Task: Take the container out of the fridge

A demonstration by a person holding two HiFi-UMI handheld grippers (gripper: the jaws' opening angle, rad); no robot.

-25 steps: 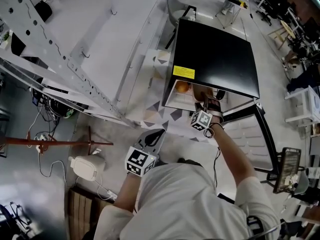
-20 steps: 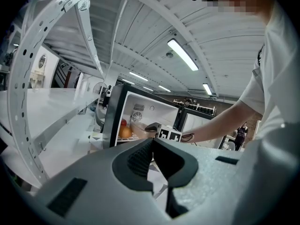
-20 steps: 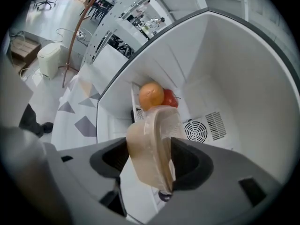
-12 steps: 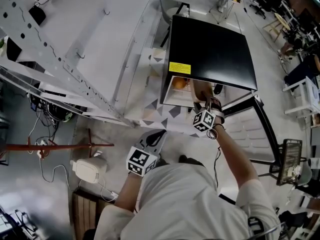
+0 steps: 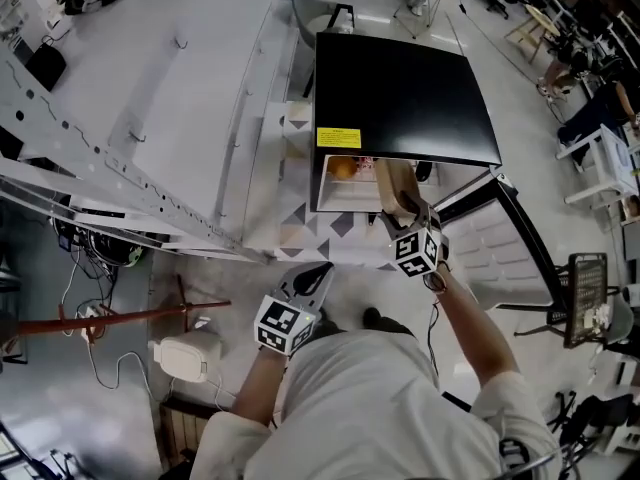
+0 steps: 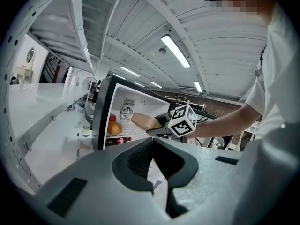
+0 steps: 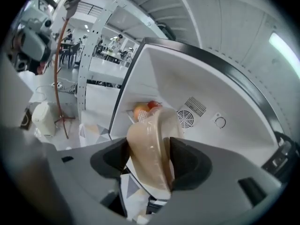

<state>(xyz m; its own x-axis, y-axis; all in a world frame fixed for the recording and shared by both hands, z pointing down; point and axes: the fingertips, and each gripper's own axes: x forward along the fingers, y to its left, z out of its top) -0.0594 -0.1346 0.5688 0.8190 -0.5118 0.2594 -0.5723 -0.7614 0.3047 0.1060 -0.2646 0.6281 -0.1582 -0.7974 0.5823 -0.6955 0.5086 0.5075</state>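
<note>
The room is a large workshop with a glossy pale grey floor (image 5: 90, 408). One long white table (image 5: 180, 78) on a perforated metal frame runs beside one small black fridge (image 5: 400, 93). The fridge stands on a mat (image 5: 310, 226) patterned with grey triangles. Its door (image 5: 510, 258) hangs wide open, to the right in the head view.

The right gripper (image 7: 147, 159) reaches to the open front, its jaws clamped on the container (image 7: 149, 144), a single tan, translucent tub tipped up on edge. The container sits at the mouth of the fridge; whether its far end is clear of the shelf is hard to tell. The left gripper (image 6: 152, 156) is near the person's body, jaws together with nothing between them. Each gripper carries one marker cube (image 5: 417, 252) printed with black-and-white squares, two in all.

One yellow label (image 5: 338, 137) sits on the front edge of the fridge top, its black print too small to read. Inside lies one bottle (image 6: 117, 140) on its side, with a red band whose lettering is unreadable. There are also two pieces of fruit, an orange fruit (image 6: 116, 127) and a red fruit (image 6: 112, 118). One round fan grille (image 7: 187, 118) shows on the white back wall.
</note>
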